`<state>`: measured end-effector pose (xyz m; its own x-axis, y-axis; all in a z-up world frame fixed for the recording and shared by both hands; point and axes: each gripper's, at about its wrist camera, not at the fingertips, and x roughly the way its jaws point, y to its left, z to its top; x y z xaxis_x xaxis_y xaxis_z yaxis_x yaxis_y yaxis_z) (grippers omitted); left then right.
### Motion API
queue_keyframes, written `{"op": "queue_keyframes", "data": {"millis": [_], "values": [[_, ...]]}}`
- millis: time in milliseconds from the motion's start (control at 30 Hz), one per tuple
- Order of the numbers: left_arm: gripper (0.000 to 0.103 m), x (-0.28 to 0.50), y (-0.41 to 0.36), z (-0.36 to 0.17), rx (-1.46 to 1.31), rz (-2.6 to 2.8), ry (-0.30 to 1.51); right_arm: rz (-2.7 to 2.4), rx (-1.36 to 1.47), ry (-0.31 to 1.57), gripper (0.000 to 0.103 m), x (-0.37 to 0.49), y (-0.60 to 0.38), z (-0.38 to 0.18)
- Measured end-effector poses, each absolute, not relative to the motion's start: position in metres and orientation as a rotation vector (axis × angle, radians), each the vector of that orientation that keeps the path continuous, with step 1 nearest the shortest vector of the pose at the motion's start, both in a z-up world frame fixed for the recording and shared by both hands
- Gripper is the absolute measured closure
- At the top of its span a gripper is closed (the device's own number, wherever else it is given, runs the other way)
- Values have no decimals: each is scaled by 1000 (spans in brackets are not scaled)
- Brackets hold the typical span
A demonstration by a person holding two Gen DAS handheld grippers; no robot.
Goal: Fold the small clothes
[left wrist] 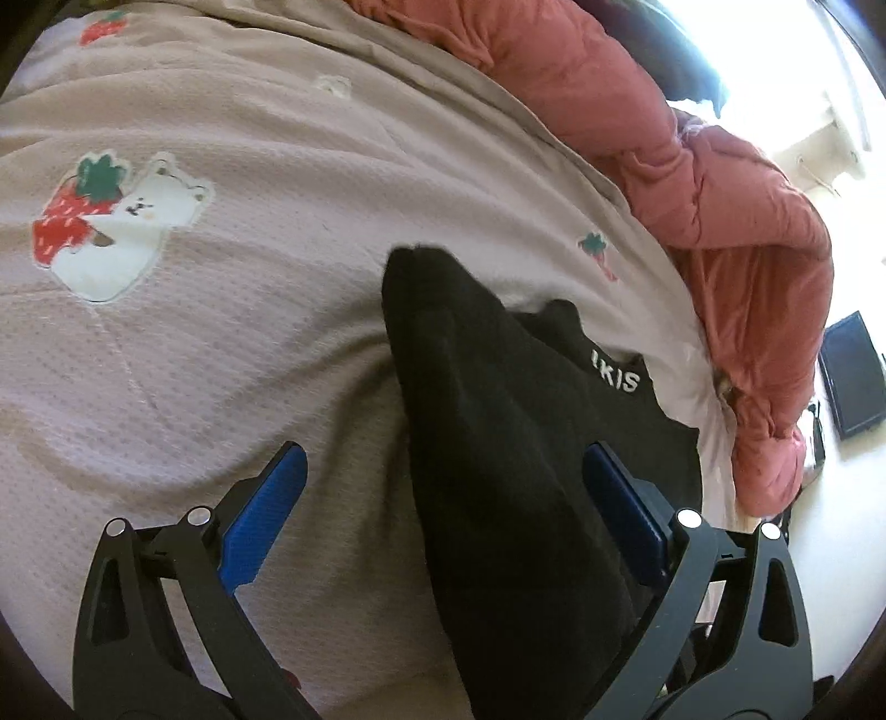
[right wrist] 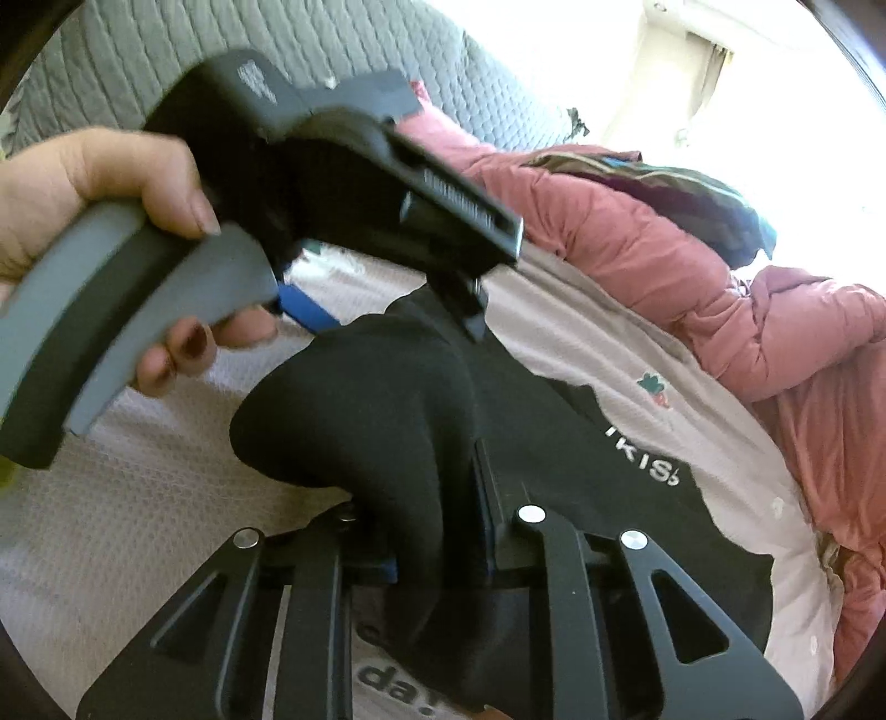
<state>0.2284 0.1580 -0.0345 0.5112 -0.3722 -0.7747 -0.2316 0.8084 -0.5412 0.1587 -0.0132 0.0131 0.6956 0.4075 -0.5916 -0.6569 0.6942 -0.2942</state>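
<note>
Black cloth, a small dark garment (left wrist: 498,443), lies rumpled on the pale pink waffle-weave bedspread (left wrist: 249,343), and one fold of it rises up in a soft peak. White letters show on a flat part of the garment in both views. The left gripper (left wrist: 443,498) hangs low over it with its blue-padded fingers (left wrist: 266,498) spread wide apart, the raised fold standing in the gap between them; the right-hand pad lies against or just beside the cloth, the other well clear over bare bedspread.

From the right wrist camera, the right gripper (right wrist: 443,531) has its fingers drawn close together on a bunch of the same black cloth, which bulges up and to the left out of the pinch. The pads themselves are mostly buried in fabric, so the grip looks firm, though I can't see the contact plainly. Beyond it a bare hand (right wrist: 83,188) wraps around the grey handle of the left gripper, which is blurred.

A strawberry-and-bear patch (left wrist: 116,221) decorates the bedspread to the left. A salmon-pink puffy jacket (left wrist: 720,221) is heaped along the far edge, and a grey quilted backrest (right wrist: 277,44) stands behind
</note>
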Motion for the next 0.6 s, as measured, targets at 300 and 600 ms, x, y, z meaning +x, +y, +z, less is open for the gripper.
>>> {"op": "queue_keyframes", "data": {"millis": [300,600], "values": [[63,225,110,-8,-741,-213,1006,589,-431,488,85,150,-58,37],[66,231,27,34,-582,-229,1005,516,-265,506,88,145,-133,53]]}}
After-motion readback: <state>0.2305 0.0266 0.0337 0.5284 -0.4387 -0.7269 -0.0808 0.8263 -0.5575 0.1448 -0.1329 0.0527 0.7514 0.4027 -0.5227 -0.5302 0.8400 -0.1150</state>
